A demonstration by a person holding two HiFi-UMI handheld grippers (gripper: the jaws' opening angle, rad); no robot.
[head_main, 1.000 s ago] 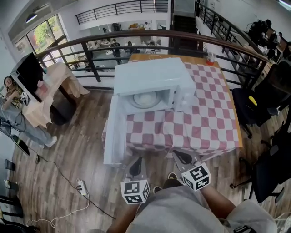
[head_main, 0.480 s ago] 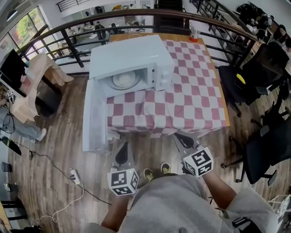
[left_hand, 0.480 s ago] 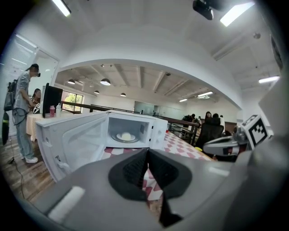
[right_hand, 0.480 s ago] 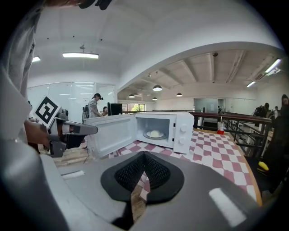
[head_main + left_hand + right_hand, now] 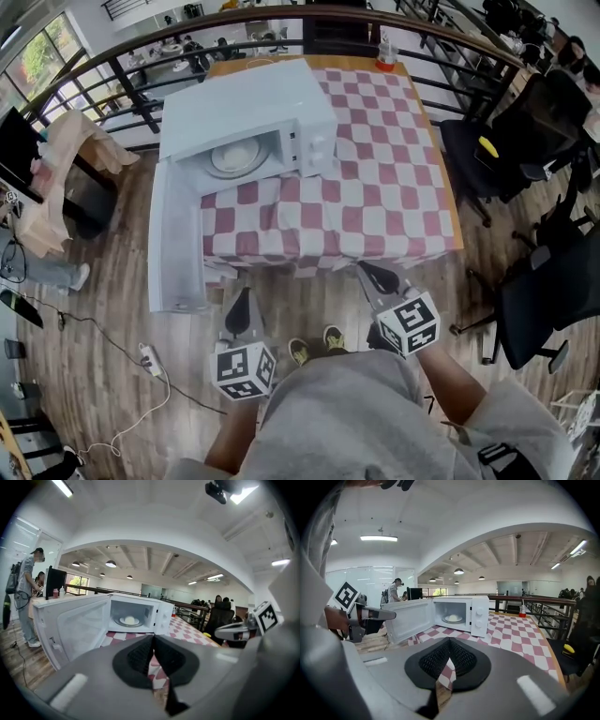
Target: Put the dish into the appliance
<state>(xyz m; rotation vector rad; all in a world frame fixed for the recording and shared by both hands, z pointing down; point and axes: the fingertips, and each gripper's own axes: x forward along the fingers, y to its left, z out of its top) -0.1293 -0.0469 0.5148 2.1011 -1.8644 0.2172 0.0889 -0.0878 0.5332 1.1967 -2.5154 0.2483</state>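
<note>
A white microwave [image 5: 246,111] stands on the left end of a table with a red-and-white checked cloth [image 5: 375,192]. Its door [image 5: 174,236] hangs wide open to the left. A white dish [image 5: 234,155] lies on the turntable inside; the left gripper view shows this dish [image 5: 128,620], and so does the right gripper view [image 5: 452,618]. My left gripper [image 5: 240,305] [image 5: 152,641] is shut and empty, held off the table's near edge below the open door. My right gripper [image 5: 368,273] [image 5: 449,644] is also shut and empty, just short of the near edge.
A red-topped bottle [image 5: 385,52] stands at the table's far corner by a dark railing [image 5: 281,19]. Black office chairs [image 5: 553,281] crowd the right side. A power strip with cable [image 5: 146,361] lies on the wood floor at left. A person [image 5: 26,597] stands left of the microwave door.
The table and microwave have slid up and left in the head view and look smaller. Both grippers stay shut and now sit farther from the table's near edge.
</note>
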